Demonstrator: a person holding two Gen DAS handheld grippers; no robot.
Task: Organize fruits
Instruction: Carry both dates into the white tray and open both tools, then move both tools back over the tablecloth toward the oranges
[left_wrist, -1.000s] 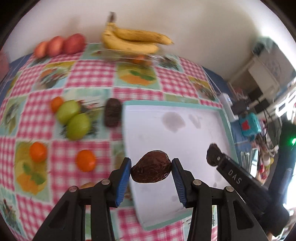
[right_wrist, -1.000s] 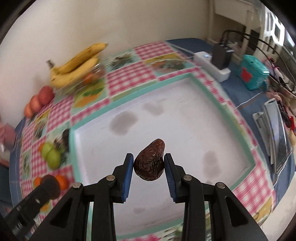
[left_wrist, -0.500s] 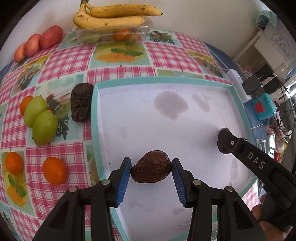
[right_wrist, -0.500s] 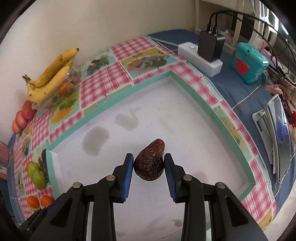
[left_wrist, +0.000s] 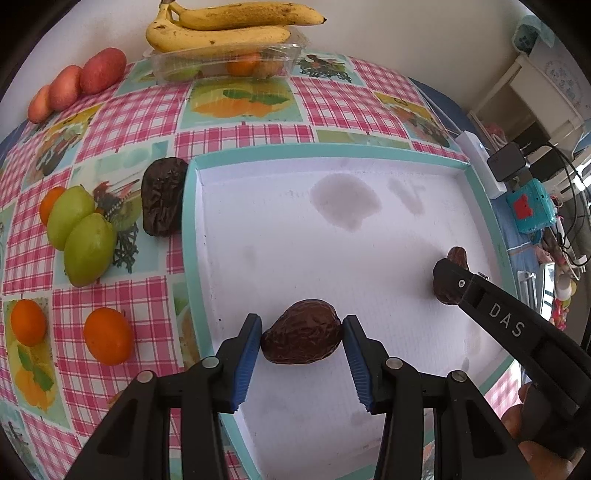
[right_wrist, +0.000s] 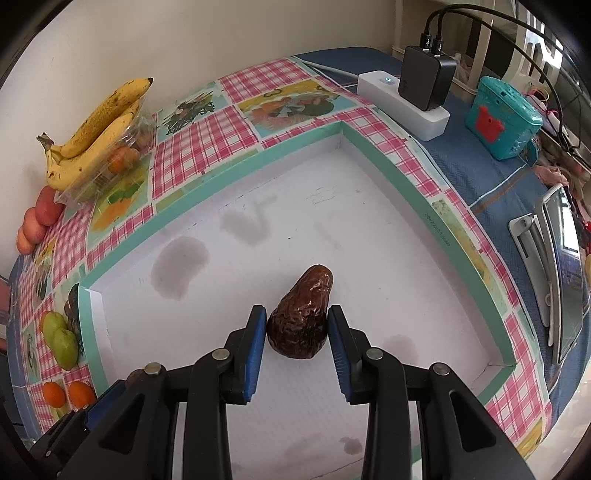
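My left gripper (left_wrist: 302, 338) is shut on a dark wrinkled avocado (left_wrist: 301, 332), low over the white tray (left_wrist: 188, 206) with a teal rim, near its left front. My right gripper (right_wrist: 296, 326) is shut on a second dark avocado (right_wrist: 301, 314), low over the same tray (right_wrist: 369, 147) toward its right side; this avocado also shows in the left wrist view (left_wrist: 452, 275) behind the right gripper's finger. A third dark avocado (left_wrist: 162, 201) lies on the tablecloth against the tray's left rim.
Left of the tray lie two green fruits (left_wrist: 79, 230) and oranges (left_wrist: 107, 336). At the back stand bananas (left_wrist: 221, 27) on a clear plastic box (left_wrist: 225, 62) and red apples (left_wrist: 79, 83). A power strip (right_wrist: 402, 101) and teal box (right_wrist: 502, 116) sit right.
Both grippers have moved lower and further over the tray, each still holding its avocado. The tray looks nearer in both views.
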